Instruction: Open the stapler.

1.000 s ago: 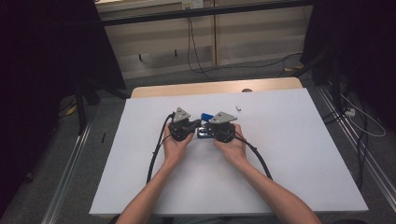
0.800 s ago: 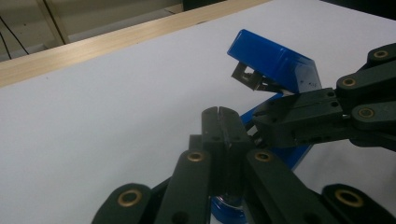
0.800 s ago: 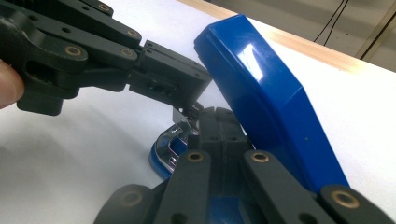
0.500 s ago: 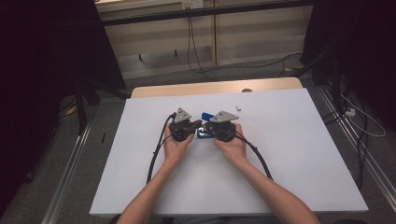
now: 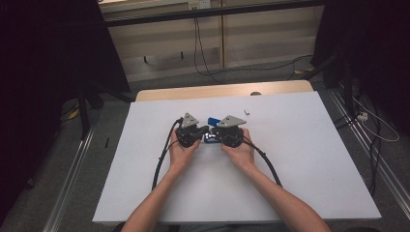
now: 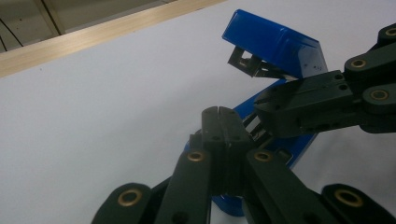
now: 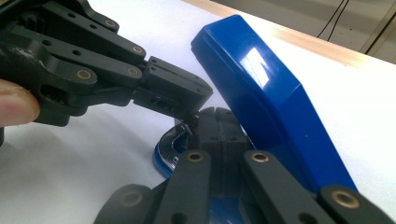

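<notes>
Stapler (image 5: 213,120) at table (image 5: 300,159) centre, blue, lid swung up and open; base flat on the white surface.

Left gripper (image 5: 205,129) comes in from the left, right gripper (image 5: 212,137) from the right; tips meet at the stapler's inner metal, between lid and base.

Left gripper view: own jaws pressed together, tips at the stapler (image 6: 280,44) hinge area; whether they pinch a metal part, cannot tell. Right gripper view: own jaws likewise together, resting against the base under the raised lid of the stapler (image 7: 266,93).

Small white scrap (image 5: 246,111) lies apart, toward the far right of the stapler.
</notes>
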`<state>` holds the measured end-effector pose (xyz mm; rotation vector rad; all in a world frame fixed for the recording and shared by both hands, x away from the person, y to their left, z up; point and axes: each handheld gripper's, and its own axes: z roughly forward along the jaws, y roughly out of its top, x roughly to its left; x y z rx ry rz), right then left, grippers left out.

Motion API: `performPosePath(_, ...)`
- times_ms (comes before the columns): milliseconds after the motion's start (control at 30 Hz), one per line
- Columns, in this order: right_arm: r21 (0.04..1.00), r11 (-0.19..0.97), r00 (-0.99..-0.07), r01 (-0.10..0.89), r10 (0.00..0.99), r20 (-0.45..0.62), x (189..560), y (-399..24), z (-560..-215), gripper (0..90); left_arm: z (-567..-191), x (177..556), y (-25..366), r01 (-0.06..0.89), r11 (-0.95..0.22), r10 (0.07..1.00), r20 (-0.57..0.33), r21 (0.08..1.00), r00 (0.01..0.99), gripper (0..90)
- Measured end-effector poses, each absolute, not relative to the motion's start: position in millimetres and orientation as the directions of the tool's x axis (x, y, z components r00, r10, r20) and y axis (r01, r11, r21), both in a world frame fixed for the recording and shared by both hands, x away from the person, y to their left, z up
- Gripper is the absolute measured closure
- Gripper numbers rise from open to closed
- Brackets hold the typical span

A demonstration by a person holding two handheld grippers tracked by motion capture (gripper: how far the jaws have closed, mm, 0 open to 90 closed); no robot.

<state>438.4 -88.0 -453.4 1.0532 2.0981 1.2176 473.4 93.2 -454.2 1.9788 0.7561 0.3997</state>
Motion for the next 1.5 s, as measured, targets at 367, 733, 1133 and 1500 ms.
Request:
performPosePath(367, 0.881, 0.280, -0.565, 0.381, 0.825, -0.018, 438.6, -86.8, -454.2, 90.0, -455.7, 472.7, 89.6, 0.328, -0.378, 0.653, -0.002, 0.866, 0.758, 90.0)
performPosePath(733, 0.891, 0.259, -0.547, 0.372, 0.837, -0.014, 437.6, -90.3, -449.8, 90.0, -456.0, 472.7, 89.8, 0.332, -0.371, 0.654, -0.009, 0.867, 0.756, 90.0)
performPosePath(1133, 0.897, 0.243, -0.531, 0.368, 0.847, -0.011, 436.7, -92.9, -446.9, 90.0, -457.0, 472.4, 89.9, 0.325, -0.367, 0.652, -0.008, 0.872, 0.758, 90.0)
performPosePath(1500, 0.896, 0.242, -0.525, 0.373, 0.851, -0.011, 436.2, -94.0, -445.0, 90.0, -457.0, 472.3, 90.2, 0.327, -0.365, 0.652, -0.011, 0.872, 0.758, 90.0)
